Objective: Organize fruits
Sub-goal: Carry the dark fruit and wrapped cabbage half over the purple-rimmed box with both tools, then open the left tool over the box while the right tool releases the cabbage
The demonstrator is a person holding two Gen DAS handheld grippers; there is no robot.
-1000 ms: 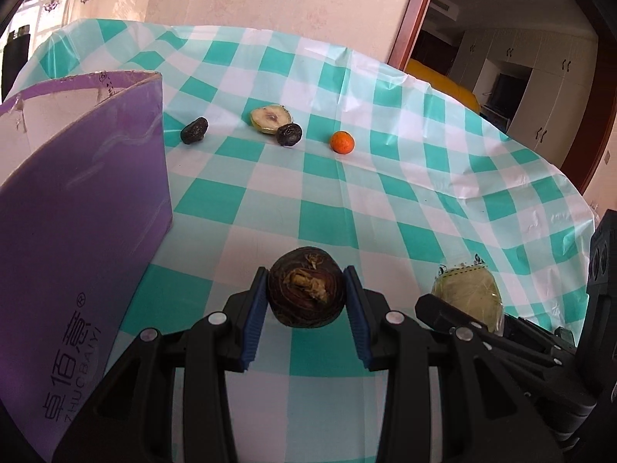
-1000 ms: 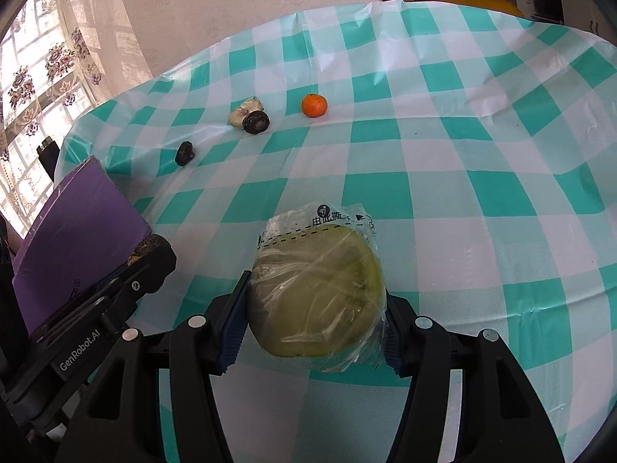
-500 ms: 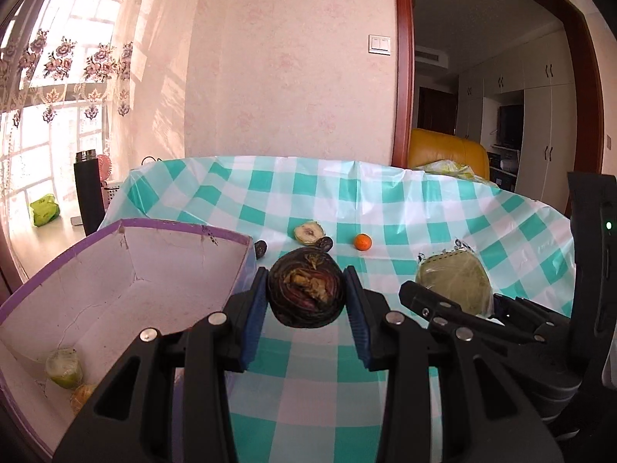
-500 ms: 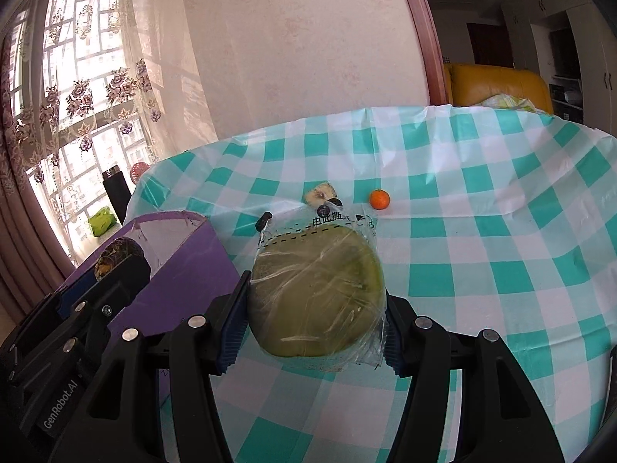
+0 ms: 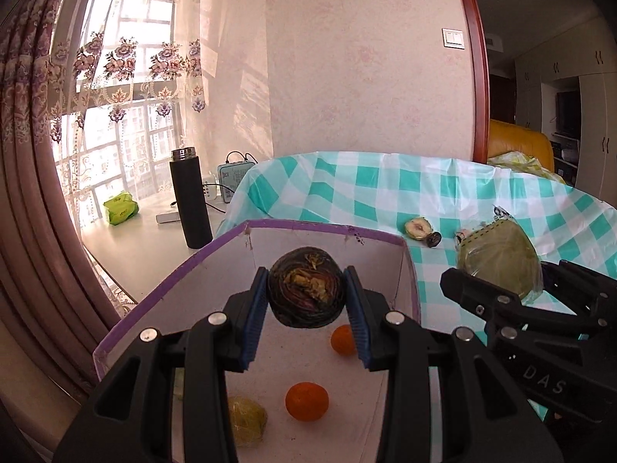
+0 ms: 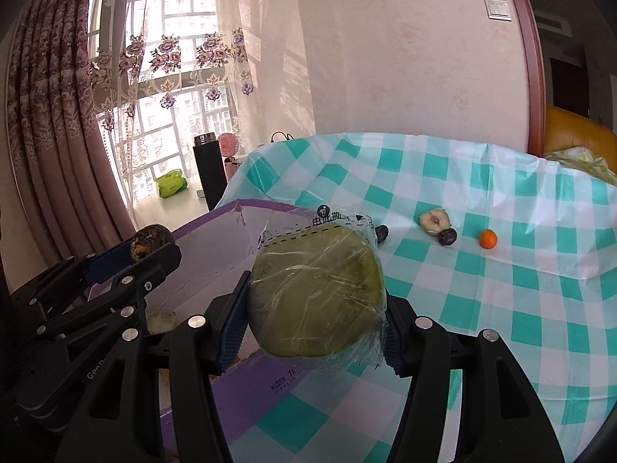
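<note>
My left gripper point(image 5: 306, 308) is shut on a dark purple-brown fruit point(image 5: 306, 293) and holds it above the open purple box point(image 5: 308, 229). Inside the box lie two oranges point(image 5: 306, 401) and a wrapped yellow-green fruit point(image 5: 246, 424). My right gripper point(image 6: 314, 320) is shut on a plastic-wrapped green fruit point(image 6: 316, 293), held over the box's near right wall point(image 6: 246, 397). On the checked table point(image 6: 501, 308) remain a cut pale fruit point(image 6: 434, 220), two dark fruits point(image 6: 447, 237) and a small orange point(image 6: 488, 238).
A black flask point(image 5: 191, 196) and a green packet point(image 5: 121, 212) stand on the windowsill left of the table. The left gripper also shows in the right wrist view point(image 6: 146, 254), close to the right gripper. A yellow chair point(image 5: 516, 146) is behind the table.
Both grippers lifted from the table and swung left with their fruits. The left one now hangs over the box's inside; the right one reached the box's wall.
</note>
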